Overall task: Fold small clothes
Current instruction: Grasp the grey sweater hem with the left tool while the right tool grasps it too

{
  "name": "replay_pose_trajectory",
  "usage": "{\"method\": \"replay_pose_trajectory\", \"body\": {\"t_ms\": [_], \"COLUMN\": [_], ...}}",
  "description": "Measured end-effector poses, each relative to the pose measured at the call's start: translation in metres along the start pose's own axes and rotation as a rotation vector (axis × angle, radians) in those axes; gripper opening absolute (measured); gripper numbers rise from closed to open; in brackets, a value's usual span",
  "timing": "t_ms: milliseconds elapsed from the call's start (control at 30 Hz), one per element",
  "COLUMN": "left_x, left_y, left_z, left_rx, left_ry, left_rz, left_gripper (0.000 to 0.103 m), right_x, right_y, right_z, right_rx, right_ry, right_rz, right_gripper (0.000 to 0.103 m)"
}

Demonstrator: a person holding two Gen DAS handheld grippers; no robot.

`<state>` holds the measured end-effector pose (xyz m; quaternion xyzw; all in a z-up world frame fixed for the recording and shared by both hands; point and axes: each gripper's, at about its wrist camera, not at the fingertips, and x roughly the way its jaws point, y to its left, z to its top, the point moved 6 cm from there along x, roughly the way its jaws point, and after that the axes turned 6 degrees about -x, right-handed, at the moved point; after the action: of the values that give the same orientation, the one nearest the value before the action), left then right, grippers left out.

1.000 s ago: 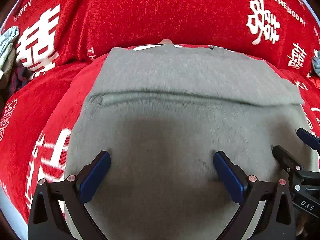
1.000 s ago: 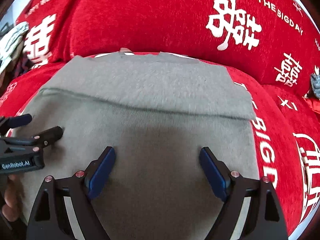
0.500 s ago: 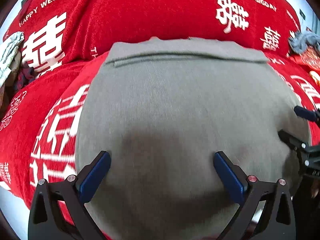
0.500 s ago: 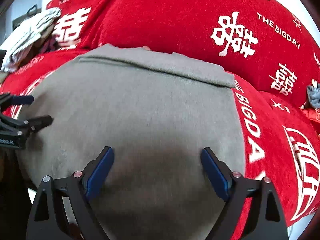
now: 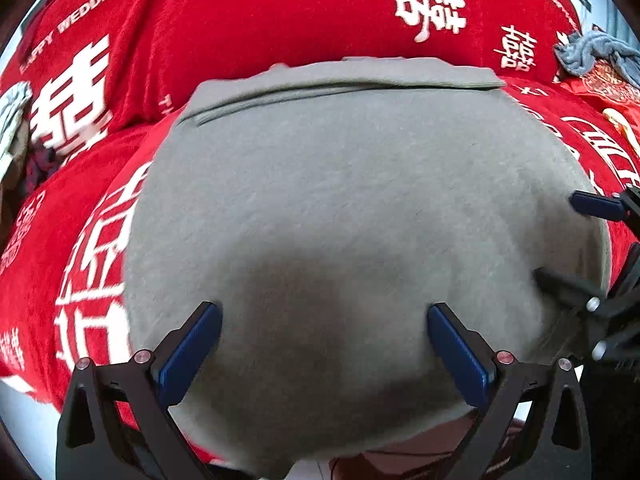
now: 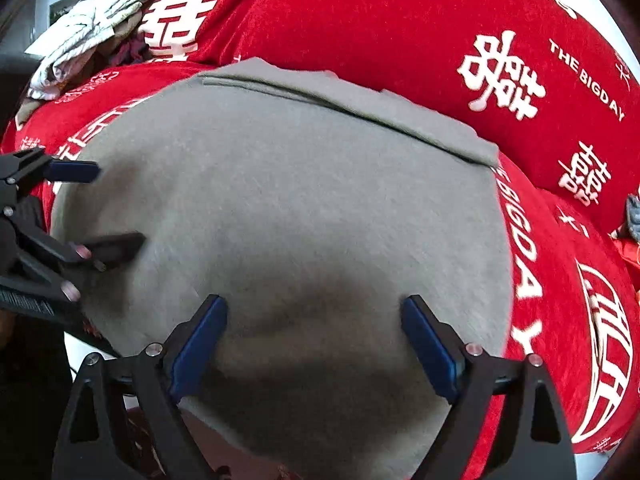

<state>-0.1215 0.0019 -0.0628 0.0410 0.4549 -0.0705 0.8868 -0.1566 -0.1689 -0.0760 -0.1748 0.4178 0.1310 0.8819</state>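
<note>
Left wrist view shows the grey garment (image 5: 340, 220) part-folded on the red blanket (image 5: 240, 20), far edge doubled, while the left claw (image 5: 324, 344) and right claw (image 6: 314, 336) both gape wide, holding nothing, further folds seemingly left.

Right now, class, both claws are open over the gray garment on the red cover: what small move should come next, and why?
Probably lower both claws and close them on the near hem. The left claw and right claw stand wide open above the gray garment, gripping nothing. Its far edge already lies folded over, so the near half seems left to fold across the red cover.
</note>
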Motion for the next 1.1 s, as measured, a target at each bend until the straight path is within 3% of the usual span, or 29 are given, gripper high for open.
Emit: {"method": "replay_pose_trajectory", "body": {"t_ms": [100, 200, 333, 433, 567, 600, 667, 700, 733, 767, 800, 833, 933, 1100], "left_x": [-0.010, -0.009, 0.003, 0.013, 0.013, 0.011, 0.005, 0.002, -0.003, -0.008, -0.012, -0.016, -0.024, -0.046], "left_y": [0.026, 0.058, 0.079, 0.077, 0.065, 0.061, 0.054, 0.052, 0.049, 0.046, 0.042, 0.040, 0.042, 0.045], "left_z": [-0.009, -0.022, -0.045, -0.059, -0.059, -0.058, -0.056, -0.055, -0.054, -0.053, -0.051, -0.050, -0.044, -0.018], "left_rx": [-0.097, -0.245, -0.398, -0.419, -0.376, -0.359, -0.321, -0.309, -0.291, -0.273, -0.256, -0.247, -0.237, -0.245], "left_ry": [-0.006, 0.044, 0.177, 0.240, 0.254, 0.255, 0.240, 0.232, 0.218, 0.207, 0.201, 0.194, 0.159, 0.052], "left_rz": [0.014, 0.023, -0.119, -0.137, -0.115, -0.109, -0.096, -0.094, -0.098, -0.111, -0.123, -0.140, -0.157, -0.210], "left_gripper": [0.103, 0.103, 0.103, 0.103, 0.103, 0.099, 0.086, 0.071, 0.050, 0.036, 0.019, 0.014, 0.013, 0.012], "right_x": [-0.010, -0.025, -0.026, -0.020, -0.018, -0.018, -0.019, -0.020, -0.022, -0.025, -0.028, -0.030, -0.035, -0.063], "right_y": [-0.015, -0.041, -0.059, -0.058, -0.045, -0.040, -0.030, -0.027, -0.026, -0.027, -0.027, -0.028, -0.034, -0.052], "right_z": [-0.015, -0.036, -0.066, -0.080, -0.078, -0.075, -0.070, -0.070, -0.069, -0.068, -0.068, -0.068, -0.064, -0.042], "right_rx": [0.031, 0.161, 0.294, 0.341, 0.313, 0.291, 0.241, 0.215, 0.210, 0.213, 0.227, 0.243, 0.279, 0.379], "right_ry": [0.030, 0.038, 0.100, 0.135, 0.131, 0.120, 0.107, 0.105, 0.096, 0.084, 0.075, 0.073, 0.047, -0.097], "right_rz": [-0.028, -0.062, -0.030, 0.018, 0.005, 0.018, 0.017, -0.012, -0.011, 0.003, 0.027, 0.053, 0.141, 0.284], "right_gripper": [0.091, 0.091, 0.091, 0.091, 0.091, 0.090, 0.070, 0.063, 0.048, 0.026, 0.021, 0.019, 0.016, 0.016]}}
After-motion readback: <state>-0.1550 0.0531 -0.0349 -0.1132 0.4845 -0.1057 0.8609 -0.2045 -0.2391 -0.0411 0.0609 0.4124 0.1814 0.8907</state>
